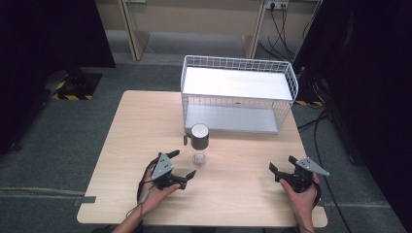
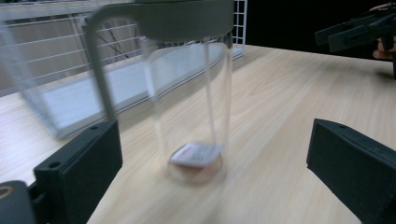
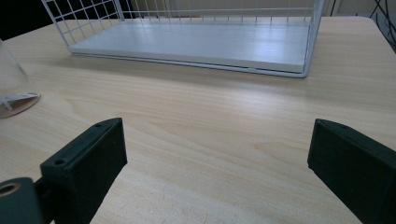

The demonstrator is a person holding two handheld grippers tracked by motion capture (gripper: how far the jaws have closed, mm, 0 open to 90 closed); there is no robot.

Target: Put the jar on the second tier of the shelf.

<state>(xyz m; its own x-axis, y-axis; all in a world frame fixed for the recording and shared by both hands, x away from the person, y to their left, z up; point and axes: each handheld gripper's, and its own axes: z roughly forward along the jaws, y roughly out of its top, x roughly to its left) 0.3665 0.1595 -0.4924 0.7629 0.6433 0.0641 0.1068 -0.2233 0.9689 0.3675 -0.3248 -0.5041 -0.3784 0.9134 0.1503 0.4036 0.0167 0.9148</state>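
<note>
Left tongs (image 1: 182,167): in my left hand (image 1: 154,190), jaws wide with nothing between the pads; they point toward the bottle, which stands just off their tips at about 1 o'clock.
Left tongs, own view (image 2: 212,158): the bottle rises in the gap ahead of the jaws, apart from both pads; my right tongs show far off at 2 o'clock.
Right tongs (image 1: 281,167): in my right hand (image 1: 305,194), jaws wide and bare, over open tabletop, well apart from the bottle.
Right tongs, own view (image 3: 215,158): only wood between the pads; the bottle's base sits at 10 o'clock, the rack at 12.
Bottle (image 1: 199,144): clear, upright on the tabletop (image 1: 243,189), grey lid on with a loop strap at its side; a small white packet (image 2: 196,154) lies in its bottom.
Rack (image 1: 238,94): white wire, two white shelves, at the tabletop's far edge, at 12 to 1 o'clock from the bottle and near it.
</note>
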